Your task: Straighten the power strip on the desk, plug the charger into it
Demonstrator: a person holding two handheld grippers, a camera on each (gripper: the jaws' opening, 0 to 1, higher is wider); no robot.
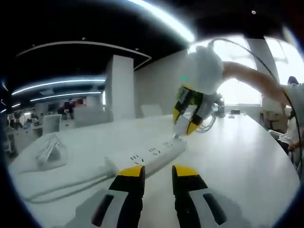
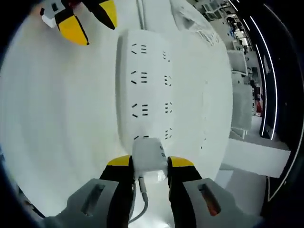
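Note:
A long white power strip (image 1: 152, 154) lies flat on the white desk (image 1: 237, 161); several sockets run along its top face (image 2: 145, 85). My right gripper (image 2: 148, 164) is shut on a white charger (image 2: 148, 154), whose front meets the strip's nearest socket. Whether the prongs are in is hidden. The charger's cable (image 2: 142, 199) trails back between the jaws. In the left gripper view, the right gripper (image 1: 185, 121) comes down onto the strip's far end with the charger (image 1: 183, 124). My left gripper (image 1: 157, 173) stands open and holds nothing, just short of the strip's cord end, also visible as the left gripper (image 2: 88, 21).
The strip's own cord (image 1: 71, 183) curves off to the left across the desk. A pale wire-like object (image 1: 50, 149) rests at the desk's left. A person's sleeve (image 1: 251, 76) reaches in from the right. Chairs and desks (image 2: 240, 104) stand beyond the desk's edge.

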